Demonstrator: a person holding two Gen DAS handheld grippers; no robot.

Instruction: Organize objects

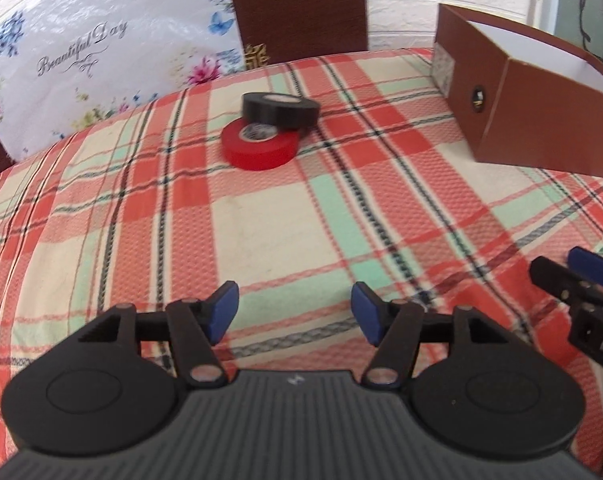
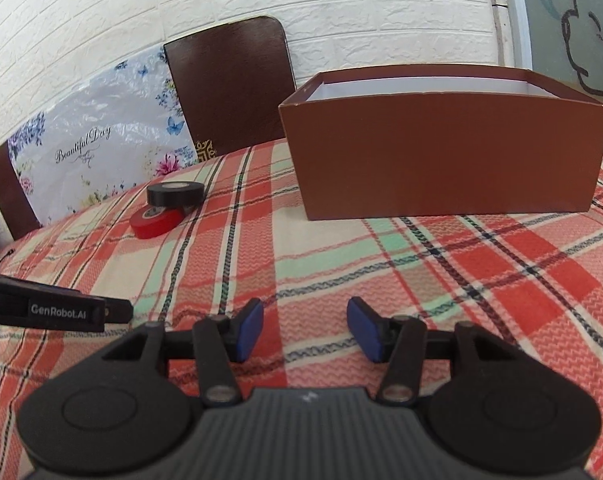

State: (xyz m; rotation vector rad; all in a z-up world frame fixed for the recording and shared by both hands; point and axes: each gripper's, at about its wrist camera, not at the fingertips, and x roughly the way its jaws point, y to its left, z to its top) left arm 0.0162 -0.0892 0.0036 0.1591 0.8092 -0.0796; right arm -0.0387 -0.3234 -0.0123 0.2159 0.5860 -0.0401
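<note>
A black tape roll [image 1: 280, 109] leans on a red tape roll [image 1: 259, 146] on the plaid tablecloth, well ahead of my left gripper [image 1: 294, 312], which is open and empty. Both rolls show at the left in the right wrist view, black [image 2: 176, 193] above red [image 2: 156, 221]. An open brown box [image 2: 445, 152] stands ahead of my right gripper [image 2: 304, 330], which is open and empty. The box shows at the far right in the left wrist view [image 1: 529, 116].
The plaid tablecloth [image 1: 261, 232] covers the table. A brown chair back [image 2: 229, 84] and a floral plastic bag [image 2: 101, 136] stand behind the table against a white brick wall. The right gripper's body [image 1: 581, 300] shows at the left view's right edge.
</note>
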